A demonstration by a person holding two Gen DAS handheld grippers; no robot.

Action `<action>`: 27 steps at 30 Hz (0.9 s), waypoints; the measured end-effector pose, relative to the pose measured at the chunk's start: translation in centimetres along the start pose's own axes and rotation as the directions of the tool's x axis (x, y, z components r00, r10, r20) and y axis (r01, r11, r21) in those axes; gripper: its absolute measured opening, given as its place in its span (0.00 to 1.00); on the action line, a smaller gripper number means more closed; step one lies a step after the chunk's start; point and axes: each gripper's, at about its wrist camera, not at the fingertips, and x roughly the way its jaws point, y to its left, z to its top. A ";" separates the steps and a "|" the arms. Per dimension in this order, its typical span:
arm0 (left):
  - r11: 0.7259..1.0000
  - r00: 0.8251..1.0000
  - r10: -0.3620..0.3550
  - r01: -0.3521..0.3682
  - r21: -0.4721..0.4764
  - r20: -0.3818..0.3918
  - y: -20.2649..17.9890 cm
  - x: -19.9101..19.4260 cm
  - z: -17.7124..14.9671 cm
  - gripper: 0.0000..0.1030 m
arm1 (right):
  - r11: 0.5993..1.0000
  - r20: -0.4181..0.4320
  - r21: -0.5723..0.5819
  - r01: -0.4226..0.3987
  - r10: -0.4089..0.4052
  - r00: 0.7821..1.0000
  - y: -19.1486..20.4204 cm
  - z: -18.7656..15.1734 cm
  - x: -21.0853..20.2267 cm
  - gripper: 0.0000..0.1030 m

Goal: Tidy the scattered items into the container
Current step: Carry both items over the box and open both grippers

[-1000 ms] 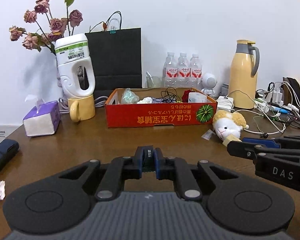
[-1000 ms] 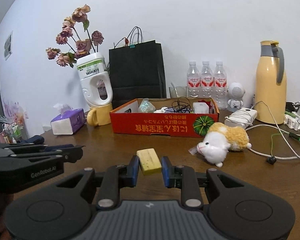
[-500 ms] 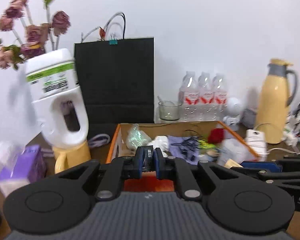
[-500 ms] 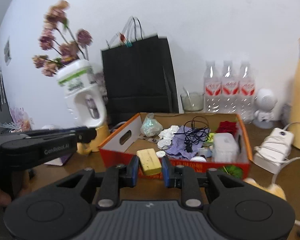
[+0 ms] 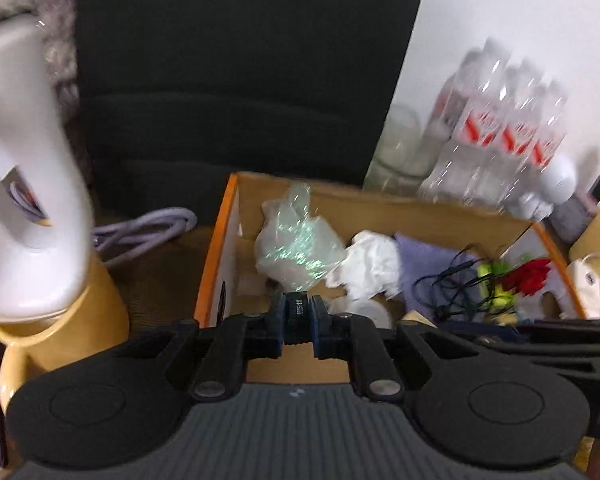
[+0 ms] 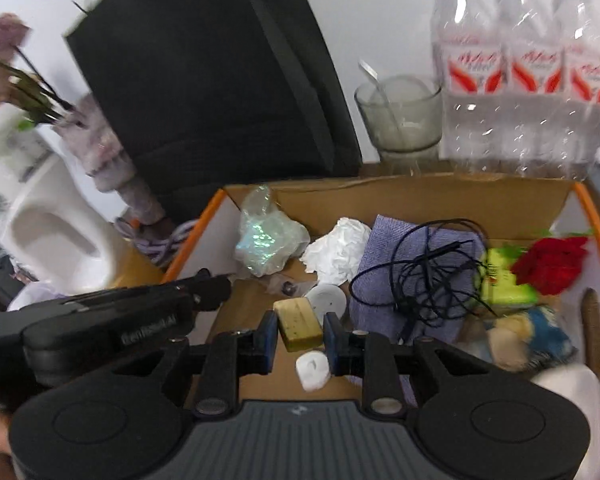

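The orange-rimmed cardboard box [image 6: 440,196] holds several items: a shiny plastic wrapper [image 6: 268,240], crumpled white tissue [image 6: 336,248], a purple cloth [image 6: 416,260] with a black cord, a red flower [image 6: 552,264]. My right gripper [image 6: 300,330] is shut on a yellow block [image 6: 300,320] and hovers over the box's front left part. My left gripper [image 5: 298,320] is shut on a small black object [image 5: 298,314] and hangs over the box's left front [image 5: 220,240]. The left gripper's side also shows in the right wrist view [image 6: 140,312].
A black paper bag [image 6: 220,80] stands behind the box. A white jug [image 5: 20,184] on a yellow mug [image 5: 60,340] stands left of the box. Water bottles [image 6: 520,72] and a glass [image 6: 400,116] stand behind it on the right.
Both grippers have moved forward and tilted down over the box, each still holding its item. The box now fills the lower views.
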 end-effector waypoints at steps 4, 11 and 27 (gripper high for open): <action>0.999 0.998 0.036 -0.034 0.035 -0.042 -0.4 1.7 0.2 0.14 | 0.999 -0.076 0.021 0.025 -0.023 0.997 0.1 1.0 2.9 0.21; 0.999 0.998 0.037 -0.037 0.005 -0.048 0.3 0.6 0.9 0.41 | 0.994 -0.113 0.112 0.010 0.002 0.994 -1.0 1.9 2.8 0.38; 0.995 0.991 0.086 -0.080 0.064 -0.106 -3.9 -8.3 2.2 1.00 | 0.954 -0.133 0.100 0.283 -0.269 0.954 -5.5 1.6 -10.1 0.75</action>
